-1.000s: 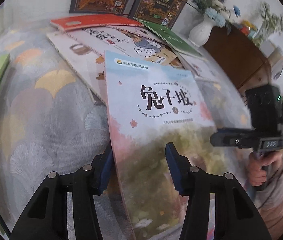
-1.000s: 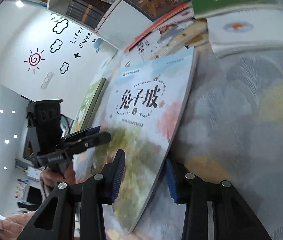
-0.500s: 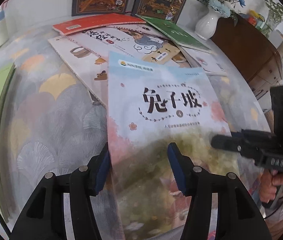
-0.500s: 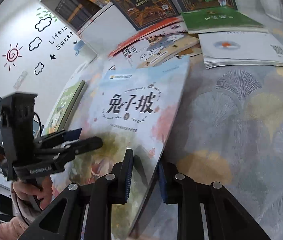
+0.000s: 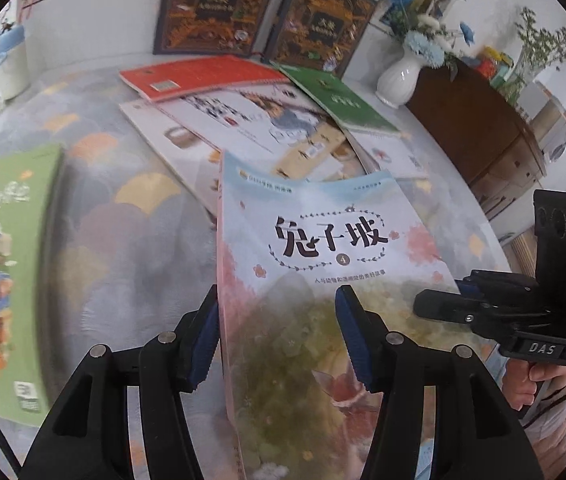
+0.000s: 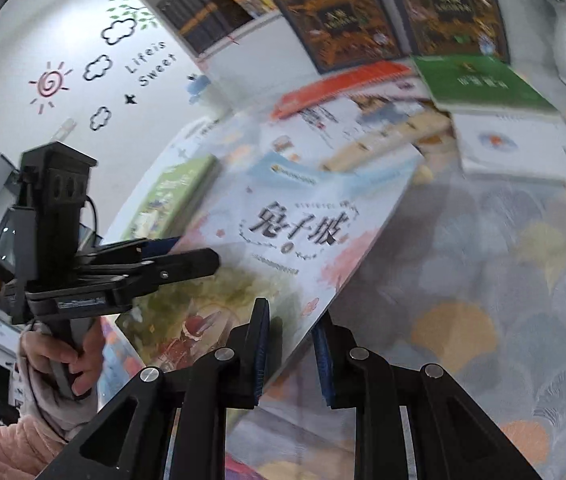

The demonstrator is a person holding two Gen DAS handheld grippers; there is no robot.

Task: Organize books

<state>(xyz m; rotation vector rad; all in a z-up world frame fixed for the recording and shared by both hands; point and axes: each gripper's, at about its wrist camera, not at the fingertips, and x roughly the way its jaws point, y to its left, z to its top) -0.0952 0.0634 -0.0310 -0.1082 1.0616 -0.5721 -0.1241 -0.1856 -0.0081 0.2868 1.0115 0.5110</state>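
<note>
A pale blue and pink book [image 5: 331, 208] with black title characters hangs tilted above the patterned cloth, its far edge curling. My right gripper [image 6: 291, 316] is shut on its right edge, one pad on the cover and one beneath; in the left wrist view the right gripper [image 5: 435, 304] shows at the book's right side. My left gripper [image 5: 277, 300] straddles the book's left edge with a wide gap: the left pad sits beside the spine edge and the right finger lies over the cover. From the right wrist, the book [image 6: 283, 208] reaches the left gripper [image 6: 187, 256].
Several books lie fanned at the back: a red one [image 5: 199, 76], a green notebook [image 5: 339, 100] and white ones. Two dark ornate books [image 5: 211, 4] lean on the shelf. A green book [image 5: 7, 240] lies at the left. A white vase [image 5: 397, 76] stands beside a wooden cabinet [image 5: 471, 128].
The right gripper's jaws have closed onto the book's right edge. Both grippers have risen and the book has come up off the cloth with them. The left jaws stand slightly wider.
</note>
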